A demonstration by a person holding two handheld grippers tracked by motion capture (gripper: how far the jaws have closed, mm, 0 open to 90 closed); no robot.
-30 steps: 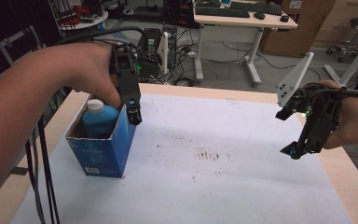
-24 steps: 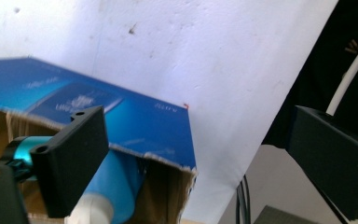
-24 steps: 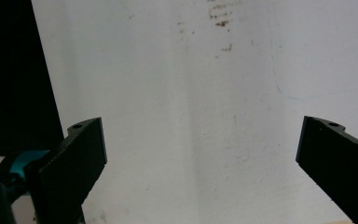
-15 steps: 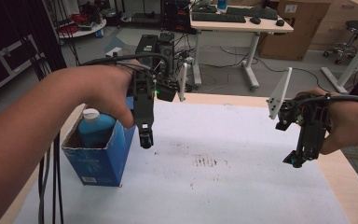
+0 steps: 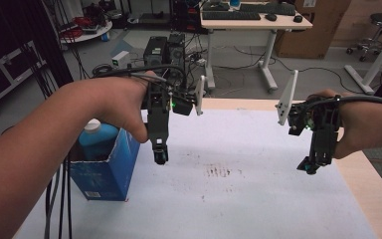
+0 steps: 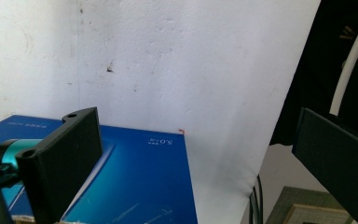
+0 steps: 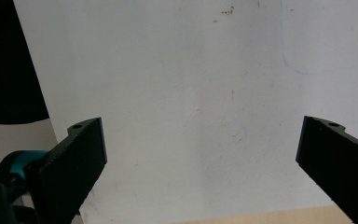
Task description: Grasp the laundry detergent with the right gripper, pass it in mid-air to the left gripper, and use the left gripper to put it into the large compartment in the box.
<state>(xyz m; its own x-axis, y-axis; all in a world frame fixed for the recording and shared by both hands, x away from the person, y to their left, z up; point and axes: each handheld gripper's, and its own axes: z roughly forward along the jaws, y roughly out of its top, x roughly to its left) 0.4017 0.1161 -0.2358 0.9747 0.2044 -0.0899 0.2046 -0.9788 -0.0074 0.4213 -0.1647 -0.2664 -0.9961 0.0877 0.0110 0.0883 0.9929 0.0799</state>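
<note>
Currently, with both tools, left tool [image 5: 159, 155] and right tool [image 5: 310, 167], spread apart and empty, the blue box [image 5: 104, 167] holding 1 bottle [image 5: 95, 137] could be tipped by the left forearm pressed close beside it.

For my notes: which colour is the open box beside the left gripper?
Blue; the box shows best in the high view.

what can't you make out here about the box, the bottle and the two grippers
- Blue bottle, high view: its body is hidden by the walls of the blue box; its label cannot be seen.
- Blue box, left gripper view: cut off by the bottom edge, and its small print is too small to read.
- Left hand-held gripper, high view: seen edge-on, so the gap between its jaws cannot be judged there.
- Right hand-held gripper, high view: fingertips dark and small.
</note>
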